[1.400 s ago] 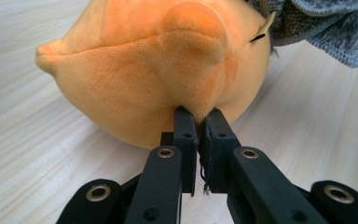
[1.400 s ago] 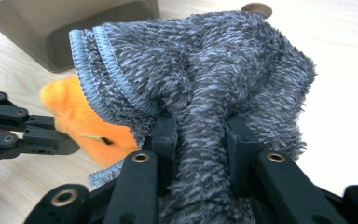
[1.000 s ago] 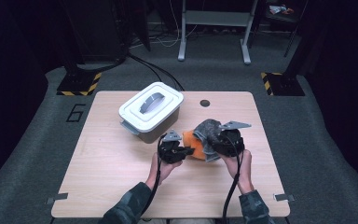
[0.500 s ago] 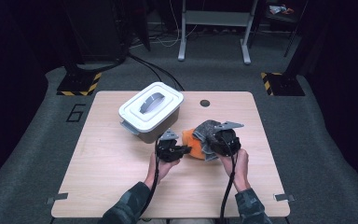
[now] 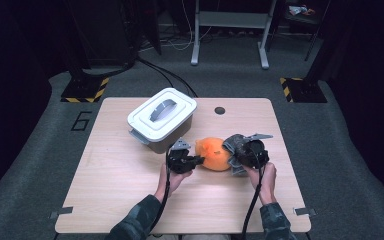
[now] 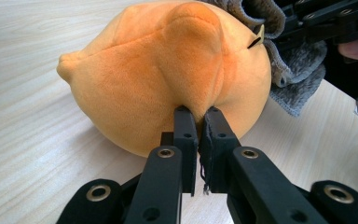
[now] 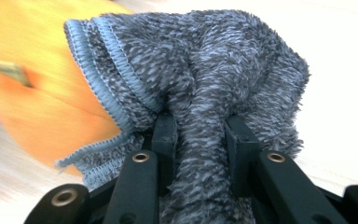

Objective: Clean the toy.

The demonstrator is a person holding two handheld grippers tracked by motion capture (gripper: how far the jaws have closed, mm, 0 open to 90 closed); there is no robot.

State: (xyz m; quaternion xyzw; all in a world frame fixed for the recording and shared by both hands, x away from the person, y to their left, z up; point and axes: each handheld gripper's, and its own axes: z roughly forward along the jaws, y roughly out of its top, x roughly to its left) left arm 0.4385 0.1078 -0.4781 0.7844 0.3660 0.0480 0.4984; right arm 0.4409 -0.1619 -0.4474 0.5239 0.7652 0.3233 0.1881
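The left gripper (image 5: 192,161) was clenched on a pinch of the orange plush toy's (image 5: 214,154) left side. The toy lay mid-table, long axis left to right. At its right end, the right gripper (image 5: 236,150) clamped a grey towel (image 7: 205,79) against it.

Tool (image 6: 199,112) — pinching orange plush (image 6: 168,70)

A white lidded bin (image 5: 161,119) sits on the wooden table (image 5: 110,180), near its far-left corner.
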